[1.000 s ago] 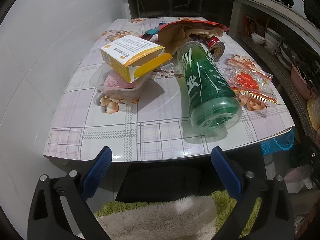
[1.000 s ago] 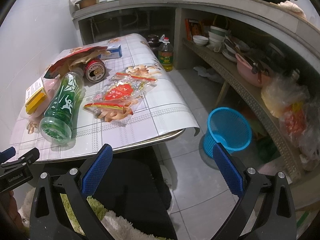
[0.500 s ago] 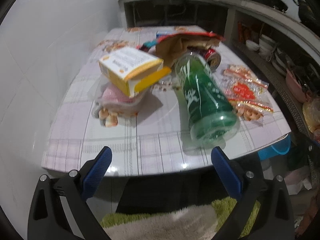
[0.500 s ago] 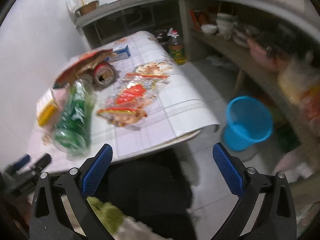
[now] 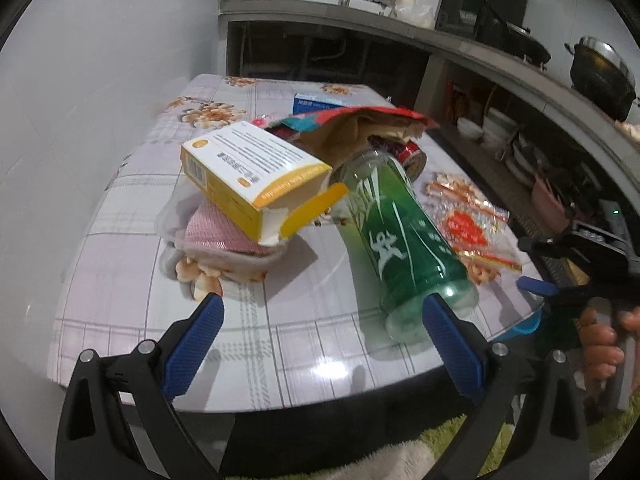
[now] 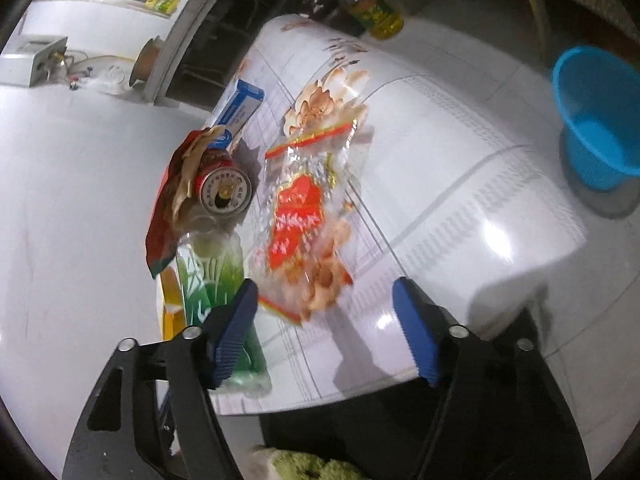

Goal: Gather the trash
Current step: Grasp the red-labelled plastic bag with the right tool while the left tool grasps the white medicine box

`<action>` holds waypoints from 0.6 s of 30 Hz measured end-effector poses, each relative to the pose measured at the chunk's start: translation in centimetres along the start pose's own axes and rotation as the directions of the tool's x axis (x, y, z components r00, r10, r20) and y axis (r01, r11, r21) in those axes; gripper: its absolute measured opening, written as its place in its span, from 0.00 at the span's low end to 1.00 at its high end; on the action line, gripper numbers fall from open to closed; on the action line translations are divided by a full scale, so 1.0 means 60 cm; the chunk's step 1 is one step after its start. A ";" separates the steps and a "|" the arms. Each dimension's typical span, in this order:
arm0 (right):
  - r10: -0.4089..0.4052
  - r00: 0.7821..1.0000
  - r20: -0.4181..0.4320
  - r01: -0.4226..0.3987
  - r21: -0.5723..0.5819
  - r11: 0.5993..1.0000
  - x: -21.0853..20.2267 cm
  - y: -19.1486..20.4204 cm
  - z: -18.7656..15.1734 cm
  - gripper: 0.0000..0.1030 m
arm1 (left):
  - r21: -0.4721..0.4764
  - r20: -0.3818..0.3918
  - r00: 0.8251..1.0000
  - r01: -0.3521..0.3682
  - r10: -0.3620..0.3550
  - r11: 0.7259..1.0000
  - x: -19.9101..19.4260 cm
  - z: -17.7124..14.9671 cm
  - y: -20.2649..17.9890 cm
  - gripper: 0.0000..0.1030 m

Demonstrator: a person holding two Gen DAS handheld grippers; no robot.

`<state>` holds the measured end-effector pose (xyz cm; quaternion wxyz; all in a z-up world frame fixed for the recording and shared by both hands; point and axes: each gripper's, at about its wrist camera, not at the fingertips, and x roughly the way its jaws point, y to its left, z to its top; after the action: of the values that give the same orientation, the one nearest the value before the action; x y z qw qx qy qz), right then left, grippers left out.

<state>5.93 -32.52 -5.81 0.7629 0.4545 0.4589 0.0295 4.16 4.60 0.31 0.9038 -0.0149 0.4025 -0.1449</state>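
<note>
Now the right tool (image 6: 324, 328) tilts down over the surface (image 6: 460, 184) edge, its jaws closing with nothing yet between them; the wrapper (image 6: 304, 216) lies flat just ahead, probably its target, though blur hides the edges. Left tool (image 5: 320, 344) hangs spread and empty, bottle (image 5: 400, 240) just before it. A blue basket (image 6: 596, 128) waits on the floor beside the surface.

Table (image 5: 280, 344) with bottle (image 5: 404, 240), wrapper (image 6: 296, 216), perhaps tray (image 5: 224, 240)

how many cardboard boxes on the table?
2. Yellow-and-white box, flap open, resting on the clear plastic tray left of the green bottle. Blue-and-white box at the far end, behind the torn paper bag, which may hide more.
</note>
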 end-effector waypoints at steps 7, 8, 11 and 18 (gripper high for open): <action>0.010 0.999 -0.041 -0.009 0.017 1.000 0.056 0.021 0.039 0.31 | -0.007 0.075 0.997 0.007 -0.006 1.000 0.013 0.031 0.043 0.94; 0.004 0.999 -0.051 -0.003 0.015 1.000 0.067 0.026 0.041 0.24 | -0.014 0.085 0.996 -0.010 0.011 1.000 0.016 0.041 0.052 0.94; -0.001 0.998 -0.060 0.001 0.007 1.000 0.087 0.027 0.045 0.11 | -0.053 0.107 0.993 -0.042 0.047 0.998 0.022 0.074 0.079 0.94; -0.016 0.999 -0.040 0.016 -0.012 1.000 0.082 0.023 0.044 0.05 | -0.192 0.041 0.995 -0.085 0.094 0.978 0.064 0.160 0.109 0.94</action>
<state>11.19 -31.17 -7.73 0.7565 0.4456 0.4774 0.0351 15.29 8.96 3.08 0.9135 -0.0867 0.3921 -0.0644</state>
